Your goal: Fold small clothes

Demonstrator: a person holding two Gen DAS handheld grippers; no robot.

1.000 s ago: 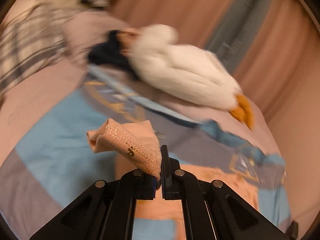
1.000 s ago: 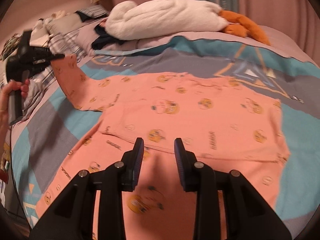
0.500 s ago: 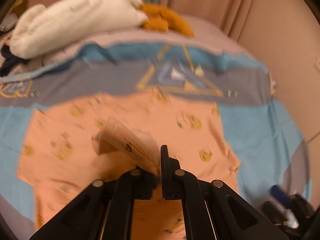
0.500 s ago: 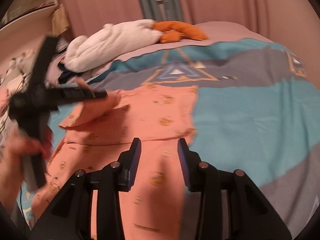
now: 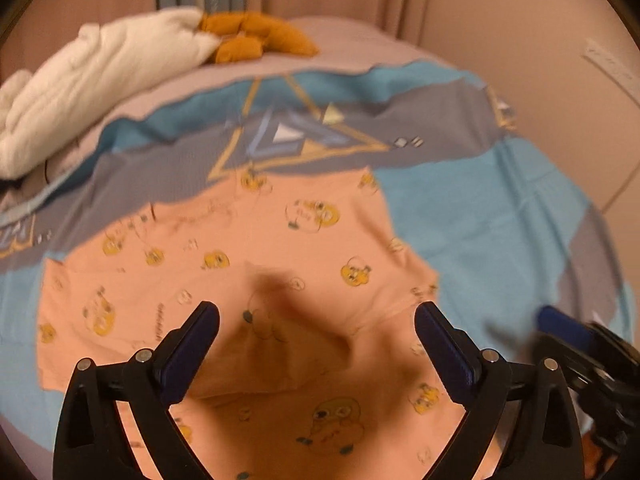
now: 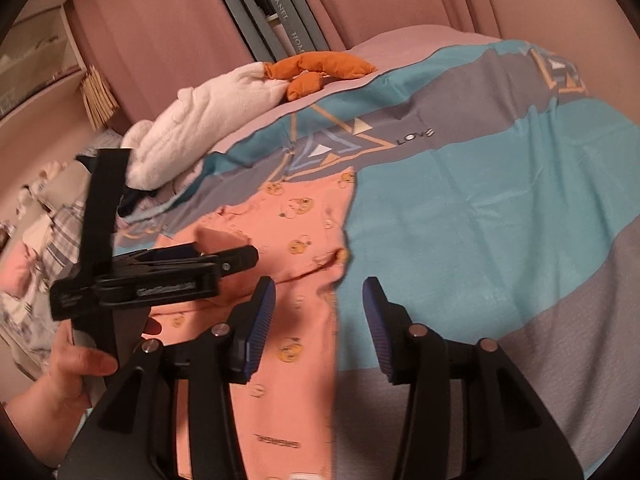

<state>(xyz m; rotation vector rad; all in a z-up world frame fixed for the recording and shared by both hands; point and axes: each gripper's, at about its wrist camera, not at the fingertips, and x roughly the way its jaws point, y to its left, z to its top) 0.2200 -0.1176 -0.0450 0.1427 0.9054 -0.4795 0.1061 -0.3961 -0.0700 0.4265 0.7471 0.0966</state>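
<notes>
We see the peach-pink cotton garment printed with yellow cartoon faces (image 5: 256, 264) lying spread on the bed's teal-and-grey patterned cover (image 5: 480, 216), one part folded over its middle. Above that fold our left tool (image 5: 316, 344) hangs with its jaws wide and nothing between them. Our right tool (image 6: 318, 320) stands open too, over the garment's edge nearest the bare cover. Beyond the garment rests a white plush toy with orange feet (image 5: 92, 80).

Bedspread (image 6: 460, 220) bare right of shirt (image 6: 288, 248); plush toy (image 6: 200, 120) blocks far-left corner.
</notes>
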